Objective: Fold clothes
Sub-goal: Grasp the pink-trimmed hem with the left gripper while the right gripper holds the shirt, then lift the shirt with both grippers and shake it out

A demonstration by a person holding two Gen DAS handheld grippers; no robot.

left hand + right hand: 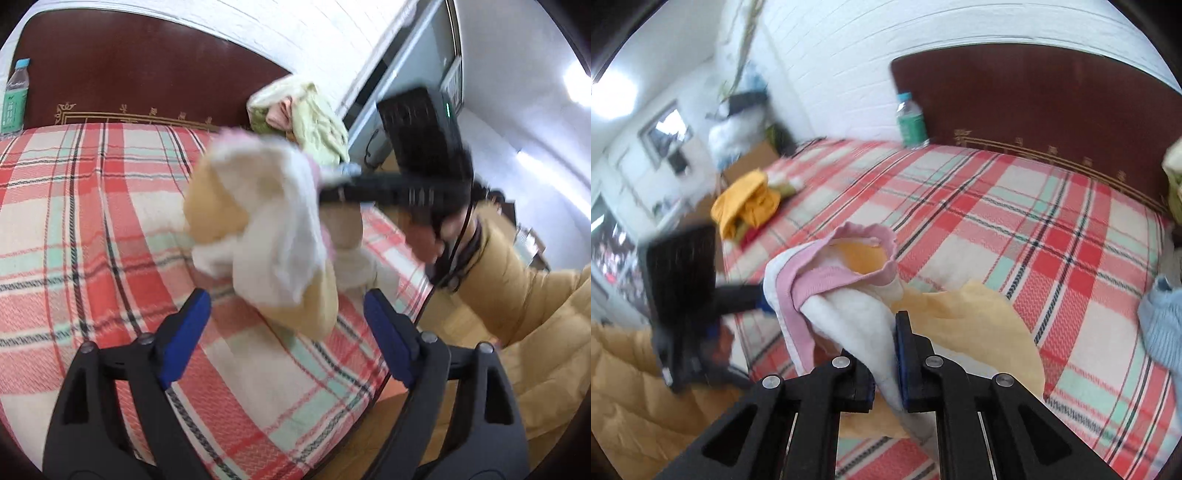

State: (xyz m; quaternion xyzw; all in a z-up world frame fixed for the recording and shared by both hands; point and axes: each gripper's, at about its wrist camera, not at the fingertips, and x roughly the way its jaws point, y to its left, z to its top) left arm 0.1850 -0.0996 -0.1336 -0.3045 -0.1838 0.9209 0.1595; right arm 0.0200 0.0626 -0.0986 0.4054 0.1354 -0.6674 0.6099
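Observation:
A small garment [273, 229] with a white fleecy inside, tan-yellow outside and pink trim hangs bunched above the plaid bed [92, 221]. My right gripper [888, 354] is shut on a fold of its white lining [857, 317], and the pink-edged opening [864, 240] faces up. In the left wrist view the right gripper [332, 192] comes in from the right at the garment's top. My left gripper [288, 332] is open, its blue pads [184, 332] wide apart, with the garment's lower end just beyond them. In the right wrist view the left gripper [762, 301] is a blur beside the garment's left edge.
A dark red headboard [147, 74] backs the bed, with a water bottle [16, 96] at its end. A green and cream clothes pile [306, 118] lies by the headboard. An orange-yellow pile [746, 206] and a light blue garment [1160, 325] lie at the bed's edges. A yellow sleeve [524, 295] is on the right.

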